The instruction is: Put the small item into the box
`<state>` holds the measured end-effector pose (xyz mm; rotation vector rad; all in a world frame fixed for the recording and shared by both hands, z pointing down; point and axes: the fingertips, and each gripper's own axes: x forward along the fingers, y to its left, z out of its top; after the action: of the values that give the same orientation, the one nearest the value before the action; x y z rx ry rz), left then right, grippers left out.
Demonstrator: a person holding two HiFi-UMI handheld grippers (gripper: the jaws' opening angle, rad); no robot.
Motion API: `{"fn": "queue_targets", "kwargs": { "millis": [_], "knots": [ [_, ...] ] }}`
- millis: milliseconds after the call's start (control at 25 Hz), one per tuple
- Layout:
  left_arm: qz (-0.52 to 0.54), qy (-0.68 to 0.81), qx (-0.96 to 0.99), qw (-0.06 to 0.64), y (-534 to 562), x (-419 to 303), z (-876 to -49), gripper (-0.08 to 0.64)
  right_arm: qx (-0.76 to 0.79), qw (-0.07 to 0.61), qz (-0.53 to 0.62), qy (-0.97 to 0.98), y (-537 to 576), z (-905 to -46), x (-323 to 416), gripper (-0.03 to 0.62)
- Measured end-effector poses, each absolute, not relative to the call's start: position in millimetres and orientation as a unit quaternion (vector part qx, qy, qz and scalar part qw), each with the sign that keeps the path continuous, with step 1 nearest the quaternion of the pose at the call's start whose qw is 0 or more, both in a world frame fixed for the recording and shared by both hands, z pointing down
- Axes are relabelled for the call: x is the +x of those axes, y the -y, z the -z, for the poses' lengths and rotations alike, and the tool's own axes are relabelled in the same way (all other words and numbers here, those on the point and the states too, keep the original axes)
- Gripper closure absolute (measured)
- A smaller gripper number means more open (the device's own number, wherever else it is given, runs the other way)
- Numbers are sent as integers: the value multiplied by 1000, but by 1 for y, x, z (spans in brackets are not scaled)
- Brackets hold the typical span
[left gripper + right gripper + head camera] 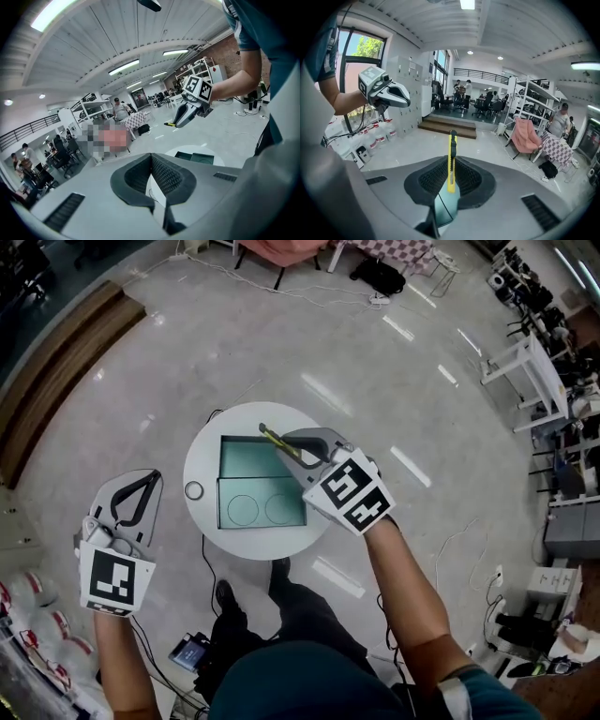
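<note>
An open teal box (pixel 246 457) lies on a round white table (pixel 208 451), with its lower half (pixel 262 509) showing two circular recesses. My right gripper (pixel 298 454) hovers over the box's right side, shut on a yellow utility knife (pixel 278 442). In the right gripper view the knife (pixel 451 161) stands up between the pads, with the teal box (pixel 443 206) below. My left gripper (pixel 150 476) hangs off the table's left side, jaws closed together and empty. The left gripper view shows its closed tips (pixel 151 157), with the right gripper (pixel 185 115) and box (pixel 197 158) beyond.
A small ring (pixel 193 490) lies on the table's left edge. Water bottles (pixel 28 606) stand on the floor at lower left, a wooden step (pixel 56 381) runs along the left. Cables, a small device (pixel 190 652) and the person's feet are under the table. Desks (pixel 534 371) stand at right.
</note>
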<state>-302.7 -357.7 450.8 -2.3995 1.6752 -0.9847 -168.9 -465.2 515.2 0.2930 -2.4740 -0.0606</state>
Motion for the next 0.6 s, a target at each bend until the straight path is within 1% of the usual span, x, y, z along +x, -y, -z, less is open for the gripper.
{"fn": "queue_targets", "kwargs": {
  "millis": [200, 600],
  "knots": [
    [324, -539, -777, 3, 368, -305, -499, 541, 95, 338, 10, 936, 476, -569, -175, 528],
    [330, -532, -779, -31, 378, -301, -563, 541, 65, 365, -13, 929, 486, -648, -183, 528]
  ]
}}
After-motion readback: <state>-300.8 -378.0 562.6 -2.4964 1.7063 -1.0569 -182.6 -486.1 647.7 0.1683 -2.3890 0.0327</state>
